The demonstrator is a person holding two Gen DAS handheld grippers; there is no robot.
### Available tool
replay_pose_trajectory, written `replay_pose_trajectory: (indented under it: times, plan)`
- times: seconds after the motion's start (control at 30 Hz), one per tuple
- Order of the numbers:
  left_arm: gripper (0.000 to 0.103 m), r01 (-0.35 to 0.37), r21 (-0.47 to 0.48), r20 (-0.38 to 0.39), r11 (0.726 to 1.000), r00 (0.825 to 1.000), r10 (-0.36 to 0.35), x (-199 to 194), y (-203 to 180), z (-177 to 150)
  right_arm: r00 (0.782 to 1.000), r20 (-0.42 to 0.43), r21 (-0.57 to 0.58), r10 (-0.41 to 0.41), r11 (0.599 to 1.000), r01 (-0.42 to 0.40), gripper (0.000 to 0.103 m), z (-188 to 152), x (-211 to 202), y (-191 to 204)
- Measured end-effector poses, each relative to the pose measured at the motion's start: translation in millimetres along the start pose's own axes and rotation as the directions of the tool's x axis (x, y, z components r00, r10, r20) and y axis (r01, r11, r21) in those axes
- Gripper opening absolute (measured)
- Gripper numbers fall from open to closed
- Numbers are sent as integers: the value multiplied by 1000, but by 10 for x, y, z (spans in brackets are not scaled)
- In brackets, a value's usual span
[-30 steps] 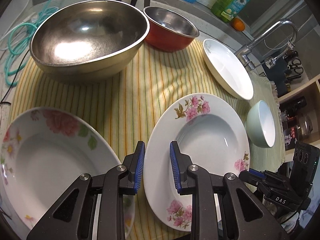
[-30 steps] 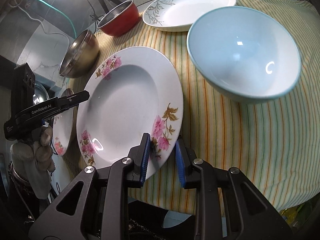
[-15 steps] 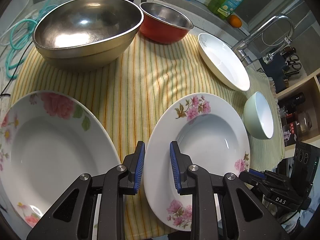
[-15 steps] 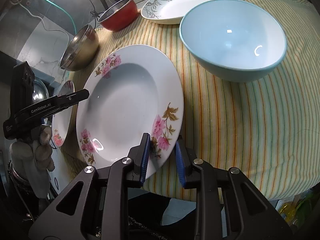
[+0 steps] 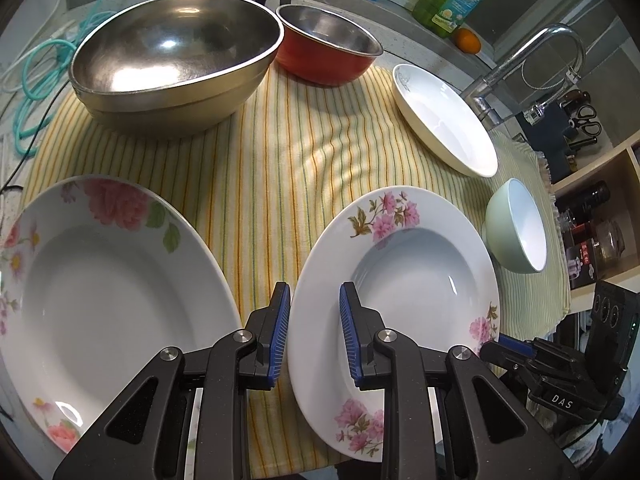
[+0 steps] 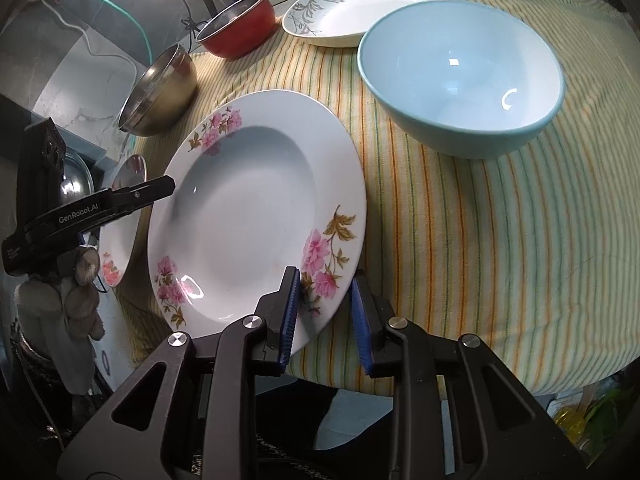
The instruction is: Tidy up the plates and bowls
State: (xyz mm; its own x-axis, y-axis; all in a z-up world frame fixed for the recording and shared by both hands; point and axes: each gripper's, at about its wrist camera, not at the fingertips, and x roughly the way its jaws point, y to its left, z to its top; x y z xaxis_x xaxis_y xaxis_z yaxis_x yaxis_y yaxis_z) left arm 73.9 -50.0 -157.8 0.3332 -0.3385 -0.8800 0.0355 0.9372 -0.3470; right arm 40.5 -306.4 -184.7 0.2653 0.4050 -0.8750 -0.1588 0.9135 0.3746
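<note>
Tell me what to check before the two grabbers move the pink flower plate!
1. Left gripper clamps the pink-flower plate by its rim: ok.
2. Right gripper clamps the other side of the rim: ok.
3. The plate is empty: ok.
4. Big rose plate beside it is empty, so it looks free for stacking: ok.
5. Light blue bowl sits apart from the held plate: ok.
6. The plate's underside is clear of the striped cloth: cannot tell.
</note>
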Motion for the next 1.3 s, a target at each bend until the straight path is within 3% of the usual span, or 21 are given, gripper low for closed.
replay_pose_trajectory:
  times: [0.03, 0.1, 0.2, 0.27, 0.3, 0.33, 0.4, 0.6, 0.83, 1.3]
  plan:
    - [23, 0, 2, 6, 1000, 1000, 0, -19, -1, 1, 1000, 12, -11, -13, 1000, 13, 30, 2, -35, 10]
    - [23, 0, 4, 15, 1000, 1000, 0, -54, 3, 3, 999, 41, -24, -31, 999, 32, 53, 12, -117, 19]
    - [25, 5, 6, 38, 1000, 999, -5, -134, -9, 20, 996, 83, -41, -42, 998, 46, 66, 37, -234, 36]
    - [40, 3, 8, 63, 1000, 998, -3, -215, -28, 12, 995, 97, -49, -37, 998, 42, 71, 54, -296, 54]
    - [57, 1, 8, 73, 1000, 997, -2, -253, -31, 9, 994, 108, -52, -35, 998, 41, 76, 56, -325, 65]
    - [65, 2, 11, 93, 1000, 996, -3, -308, -36, 1, 992, 119, -55, -33, 998, 40, 79, 63, -346, 84]
    - [65, -7, 18, 117, 1000, 993, 5, -385, -43, -3, 990, 137, -72, -29, 997, 39, 84, 84, -391, 132]
    - [65, -29, -6, 168, 1000, 985, 30, -629, 60, -51, 988, 152, -125, -6, 992, 25, 89, 189, -412, 346]
    - [65, -55, -101, 227, 993, 971, 77, -924, 351, -193, 989, 141, -191, 42, 982, -14, 89, 330, -342, 653]
    - [65, -111, -301, 260, 947, 946, 193, -1201, 1001, -615, 989, 76, -356, 124, 930, -89, 89, 573, 12, 1399]
